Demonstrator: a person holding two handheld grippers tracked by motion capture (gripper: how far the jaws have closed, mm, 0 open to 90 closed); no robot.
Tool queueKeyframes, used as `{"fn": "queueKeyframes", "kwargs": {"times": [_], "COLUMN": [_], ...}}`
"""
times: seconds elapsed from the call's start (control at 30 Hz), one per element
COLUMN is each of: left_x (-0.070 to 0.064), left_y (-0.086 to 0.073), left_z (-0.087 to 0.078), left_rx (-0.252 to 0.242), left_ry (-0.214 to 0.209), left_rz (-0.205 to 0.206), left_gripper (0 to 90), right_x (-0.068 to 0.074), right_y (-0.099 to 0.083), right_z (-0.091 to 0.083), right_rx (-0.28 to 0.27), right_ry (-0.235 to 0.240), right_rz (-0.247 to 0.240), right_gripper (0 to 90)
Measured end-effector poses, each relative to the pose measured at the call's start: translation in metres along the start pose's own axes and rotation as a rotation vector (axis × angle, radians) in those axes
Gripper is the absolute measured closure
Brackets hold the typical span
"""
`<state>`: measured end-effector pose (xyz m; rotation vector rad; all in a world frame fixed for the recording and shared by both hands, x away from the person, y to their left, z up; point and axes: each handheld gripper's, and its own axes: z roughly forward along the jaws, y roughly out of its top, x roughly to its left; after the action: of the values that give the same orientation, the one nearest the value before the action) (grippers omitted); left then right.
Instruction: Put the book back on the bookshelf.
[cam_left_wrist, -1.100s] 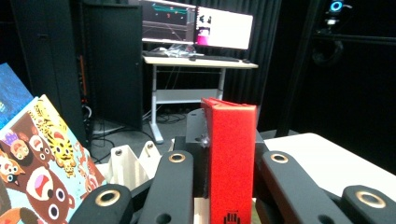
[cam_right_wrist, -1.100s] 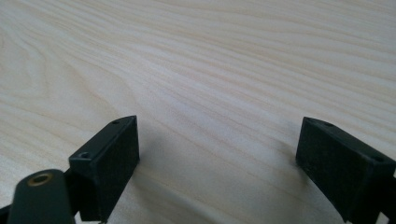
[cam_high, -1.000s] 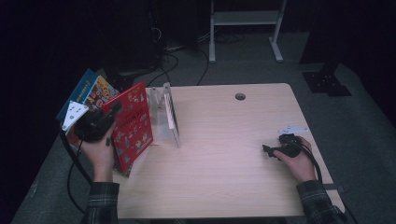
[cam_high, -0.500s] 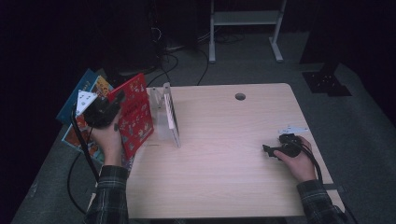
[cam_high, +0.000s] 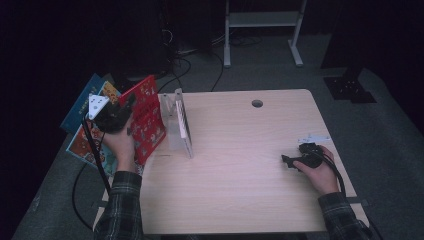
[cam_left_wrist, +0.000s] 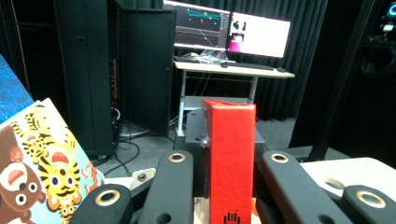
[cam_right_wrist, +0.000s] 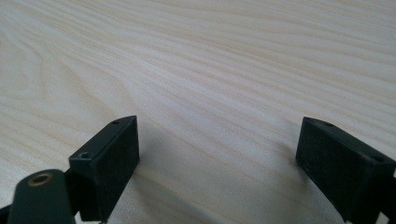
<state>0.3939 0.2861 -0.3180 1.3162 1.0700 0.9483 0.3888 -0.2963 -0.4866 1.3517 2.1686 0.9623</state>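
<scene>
The left tool (cam_high: 116, 114) pinches the red book (cam_high: 148, 117) upright for the clear stand (cam_high: 180, 125); the right tool (cam_high: 300, 159) rests wide open, empty, on the tabletop (cam_high: 240, 150).

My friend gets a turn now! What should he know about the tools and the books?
Left tool: shut on the red picture book, holding it upright at the table's left edge, beside the clear plastic book stand.
Right tool: open, holding nothing, resting on the light wooden table.
More colourful picture books wait off the left edge.
Done: red book gripped.
Left: probably slotting it into the stand.
</scene>
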Motion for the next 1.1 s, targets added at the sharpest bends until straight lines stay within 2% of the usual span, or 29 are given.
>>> {"fn": "queueKeyframes", "kwargs": {"times": [0.13, 0.63, 0.77, 0.8, 0.93, 1.1], "left_x": [0.0, -0.002, -0.003, -0.003, -0.005, -0.001], "left_y": [-0.003, -0.015, -0.021, -0.023, -0.019, -0.016], "left_z": [-0.002, 0.001, 0.0, 0.0, 0.0, -0.002], "left_rx": [0.006, 0.055, 0.085, 0.078, 0.104, 0.127], "left_ry": [0.01, 0.036, 0.037, 0.037, 0.036, 0.022], "left_rz": [0.02, 0.015, 0.02, 0.01, 0.016, -0.009], "left_gripper": [79.3, 79.4, 79.3, 79.2, 79.0, 74.7], "right_x": [0.0, 0.0, 0.0, 0.0, 0.0, 0.0], "right_y": [0.0, -0.001, -0.001, -0.001, -0.001, -0.001], "right_z": [0.0, -0.001, -0.001, -0.001, -0.001, -0.001], "right_rx": [0.001, 0.002, 0.002, 0.002, 0.001, 0.001], "right_ry": [-0.001, -0.001, -0.001, -0.001, -0.001, -0.001], "right_rz": [0.0, -0.002, -0.003, -0.002, -0.003, -0.003], "right_gripper": [12.4, 12.4, 12.4, 12.4, 12.4, 12.4]}}
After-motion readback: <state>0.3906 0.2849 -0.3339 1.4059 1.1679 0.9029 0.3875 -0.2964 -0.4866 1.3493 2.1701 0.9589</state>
